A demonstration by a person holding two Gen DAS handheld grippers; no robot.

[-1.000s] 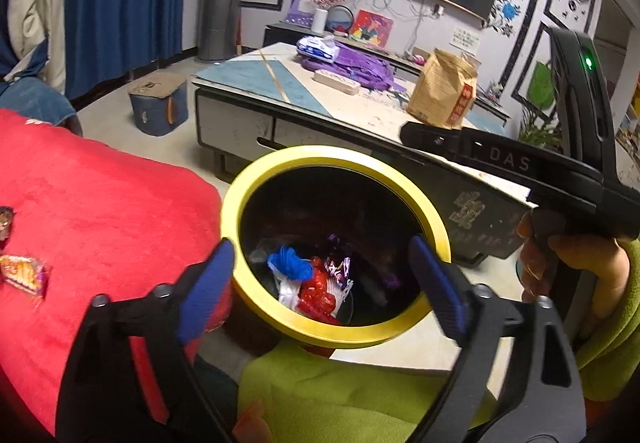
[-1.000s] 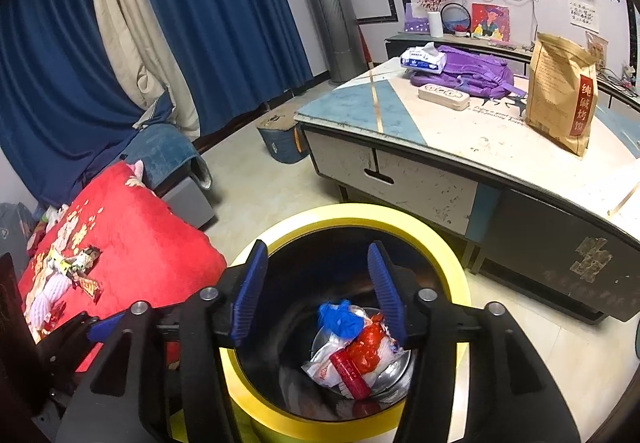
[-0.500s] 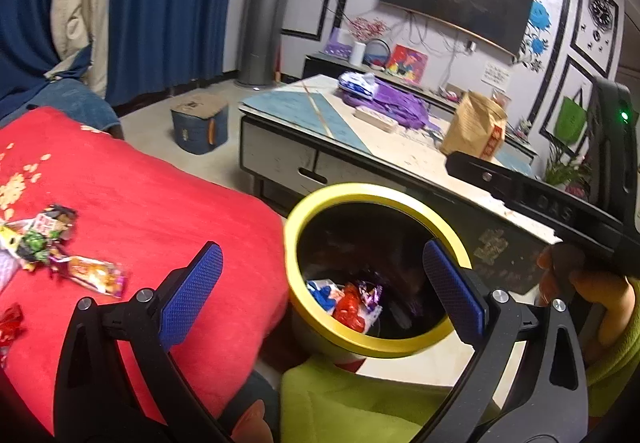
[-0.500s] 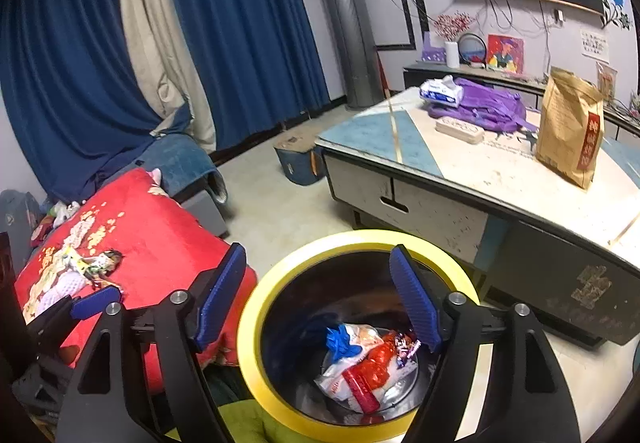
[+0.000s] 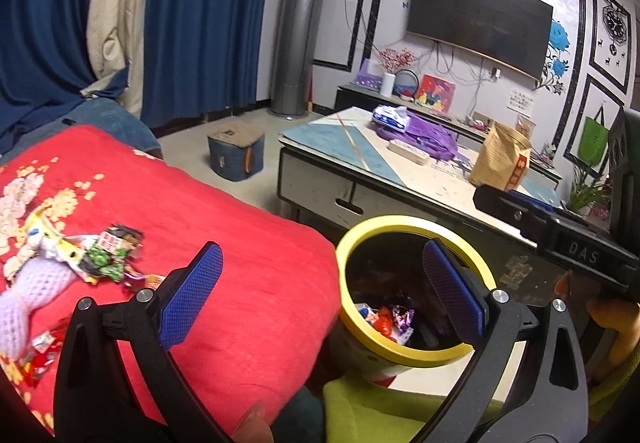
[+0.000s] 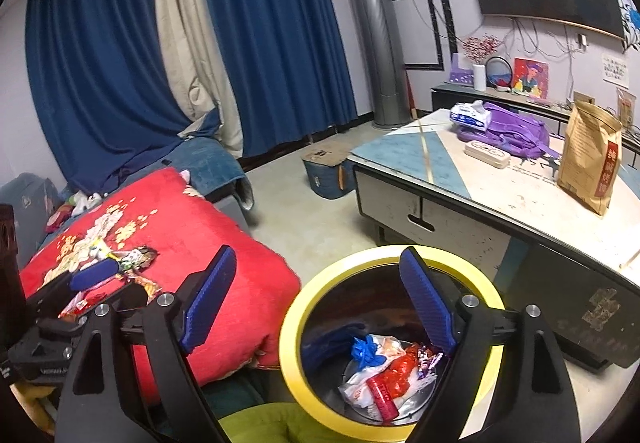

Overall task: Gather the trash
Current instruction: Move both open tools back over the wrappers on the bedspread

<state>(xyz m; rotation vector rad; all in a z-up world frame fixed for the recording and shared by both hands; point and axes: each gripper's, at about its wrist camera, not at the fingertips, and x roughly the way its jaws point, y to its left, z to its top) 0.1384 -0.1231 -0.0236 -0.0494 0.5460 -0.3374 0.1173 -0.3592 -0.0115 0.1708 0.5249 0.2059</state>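
A yellow-rimmed trash bin (image 5: 416,222) (image 6: 298,339) stands beside a red blanket (image 5: 248,283) (image 6: 168,227). Wrappers (image 6: 384,375) (image 5: 390,319) lie at its bottom. More wrappers and a purple knitted toy (image 5: 100,255) (image 6: 128,259) lie on the blanket to the left. My left gripper (image 5: 320,295) is open and empty, over the blanket's edge next to the bin; it also shows in the right wrist view (image 6: 92,275). My right gripper (image 6: 320,307) is open and empty above the bin's left rim; its body shows in the left wrist view (image 5: 560,239).
A low coffee table (image 5: 360,179) (image 6: 500,183) stands behind the bin with a brown paper bag (image 6: 588,159), a purple backpack (image 6: 508,131) and a power strip. A small blue stool (image 5: 236,155) sits on the floor. Blue curtains hang at the back left.
Both grippers have drawn back and up from the bin and swung left toward the blanket. The right jaws have opened wider. The wrappers on the blanket have come into view.
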